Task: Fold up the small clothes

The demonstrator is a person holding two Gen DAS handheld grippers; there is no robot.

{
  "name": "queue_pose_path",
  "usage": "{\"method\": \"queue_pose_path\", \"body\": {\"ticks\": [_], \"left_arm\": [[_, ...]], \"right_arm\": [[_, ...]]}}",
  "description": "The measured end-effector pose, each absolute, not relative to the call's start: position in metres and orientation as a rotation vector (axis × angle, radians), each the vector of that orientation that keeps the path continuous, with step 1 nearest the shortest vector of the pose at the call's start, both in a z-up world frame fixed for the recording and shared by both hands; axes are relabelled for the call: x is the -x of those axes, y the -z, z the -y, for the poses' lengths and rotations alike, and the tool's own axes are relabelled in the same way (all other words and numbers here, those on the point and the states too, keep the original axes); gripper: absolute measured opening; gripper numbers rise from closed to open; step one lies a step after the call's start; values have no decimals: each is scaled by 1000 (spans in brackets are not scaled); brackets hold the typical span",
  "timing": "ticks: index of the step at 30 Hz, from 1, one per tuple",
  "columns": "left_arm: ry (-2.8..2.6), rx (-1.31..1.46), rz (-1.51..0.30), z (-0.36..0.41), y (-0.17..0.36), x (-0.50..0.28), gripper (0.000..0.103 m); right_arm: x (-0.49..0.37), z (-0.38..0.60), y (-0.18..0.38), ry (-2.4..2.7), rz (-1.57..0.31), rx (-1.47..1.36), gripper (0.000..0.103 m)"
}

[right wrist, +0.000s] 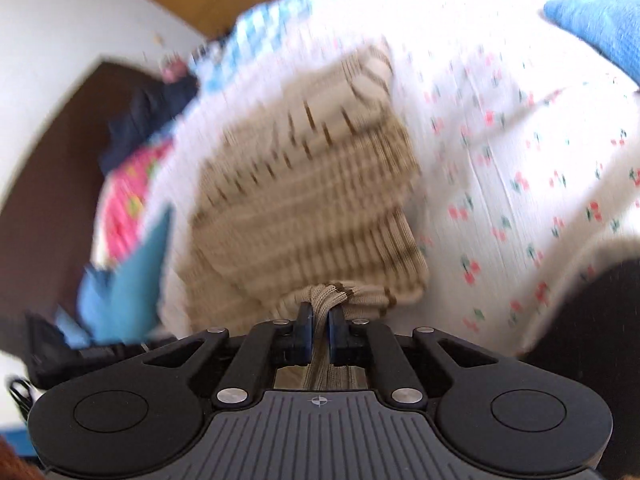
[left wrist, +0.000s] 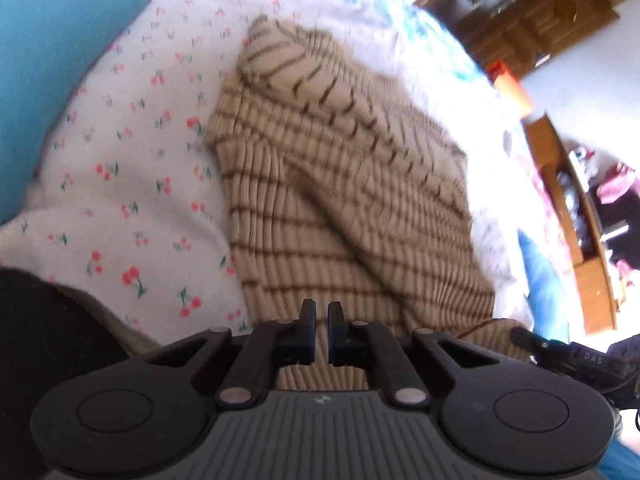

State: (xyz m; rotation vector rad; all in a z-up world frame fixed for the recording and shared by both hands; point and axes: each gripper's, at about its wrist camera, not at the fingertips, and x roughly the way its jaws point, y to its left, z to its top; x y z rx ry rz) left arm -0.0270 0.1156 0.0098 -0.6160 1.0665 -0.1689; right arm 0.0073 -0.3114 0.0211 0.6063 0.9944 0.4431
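A beige ribbed garment with thin brown stripes (left wrist: 340, 200) lies partly folded on a white bed sheet printed with cherries (left wrist: 120, 180). My left gripper (left wrist: 321, 312) sits at the garment's near edge. Its jaws are drawn close together, and beige cloth shows in the narrow gap between them. In the right wrist view the same garment (right wrist: 304, 200) is blurred. My right gripper (right wrist: 319, 312) is shut on a bunched fold of its near edge, and the pinched cloth runs back between the fingers.
A teal cushion (left wrist: 60, 80) lies at the sheet's upper left and a blue cloth (right wrist: 600, 28) at the upper right. Teal, pink and dark clothes (right wrist: 132, 240) are heaped left of the garment. Wooden shelving (left wrist: 580, 240) stands beyond the bed. A dark shape (left wrist: 40, 360) sits close by.
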Motion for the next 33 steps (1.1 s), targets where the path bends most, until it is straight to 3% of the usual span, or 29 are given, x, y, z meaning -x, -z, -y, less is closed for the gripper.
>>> {"method": "queue_pose_path", "body": {"ticks": [6,8,10,13,15,18,28,33], "left_arm": [[101,498,-1171,-107,0,29,14],[92,475,-1219,-102,7,33,23],[98,492,-1246,-97,15,33,40],[99,461,-1241,-87,15,31,47],[94,431,-1232,-82,13,31,45],[110,439,-1230,-83,9,32,11],[111,547,-1293,-84,26,32,12],[187,744,-1095,-109,-8,13,10]], "right_arm": [[-18,307,-32,-460,-977,-578,7],[-19,305,-28,-457,-987,-567,7],[-19,306,-24,-453,-998,-572,7],[-17,309,-19,-452,-1004,-586,7],[-14,311,-17,-456,-1002,-592,7],[-12,313,-15,-464,-995,-607,7],[-11,319,-11,-483,-964,-674,7],[-26,325,-31,-482,-884,-756,6]]}}
